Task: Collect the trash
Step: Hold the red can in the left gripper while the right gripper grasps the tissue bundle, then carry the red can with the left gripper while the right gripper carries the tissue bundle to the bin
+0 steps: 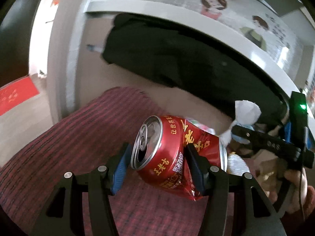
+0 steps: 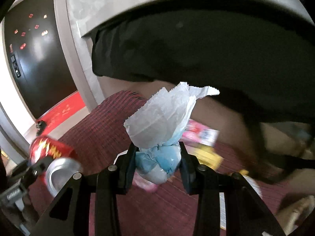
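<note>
Trash is in both jaws: left gripper (image 1: 157, 167) clamps the crushed red can (image 1: 177, 155), right gripper (image 2: 157, 163) pinches a paper wad (image 2: 163, 122), both above the red mat (image 1: 69, 137). Keep squeezing, carry level.

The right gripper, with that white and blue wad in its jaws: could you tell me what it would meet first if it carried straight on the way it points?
Probably the person's bare leg, below the black shorts, right behind the crumpled white and blue paper wad that the right gripper holds. Depth is unclear.
</note>
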